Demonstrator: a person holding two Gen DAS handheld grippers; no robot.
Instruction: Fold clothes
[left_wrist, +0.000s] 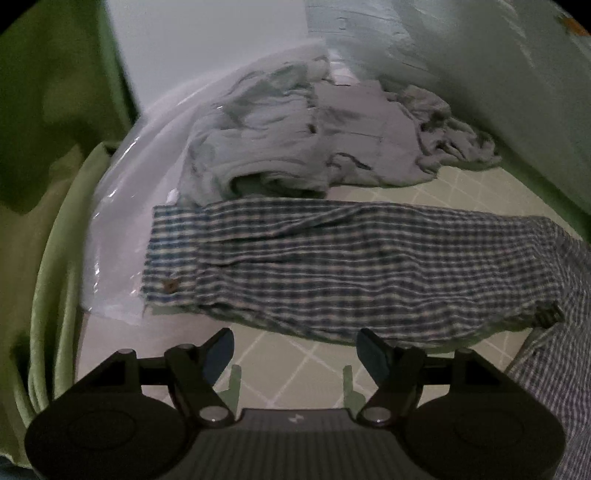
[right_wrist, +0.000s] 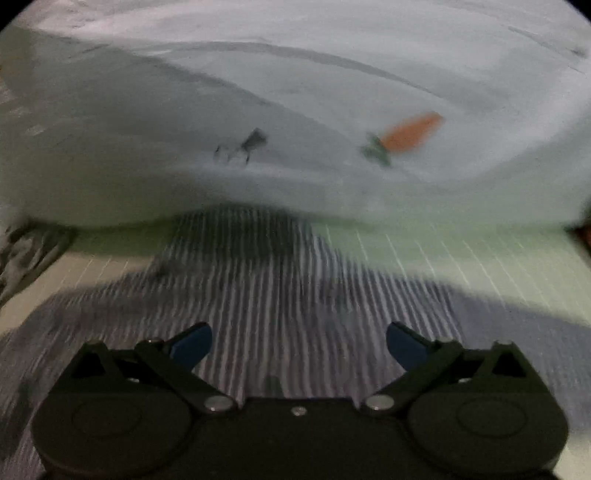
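A blue and white checked shirt (left_wrist: 351, 266) lies on the green grid-patterned sheet (left_wrist: 295, 365), one sleeve stretched across with its buttoned cuff (left_wrist: 170, 269) at the left. My left gripper (left_wrist: 295, 347) is open and empty, just short of the sleeve's near edge. In the right wrist view the same checked cloth (right_wrist: 295, 288) lies flat under my right gripper (right_wrist: 299, 343), which is open and empty above it. That view is motion-blurred.
A heap of pale crumpled clothes (left_wrist: 314, 140) lies behind the sleeve. A clear plastic sheet (left_wrist: 110, 229) lies at the left beside a green blanket (left_wrist: 48, 258). A pale pillow with a carrot print (right_wrist: 410, 133) rises just beyond the shirt.
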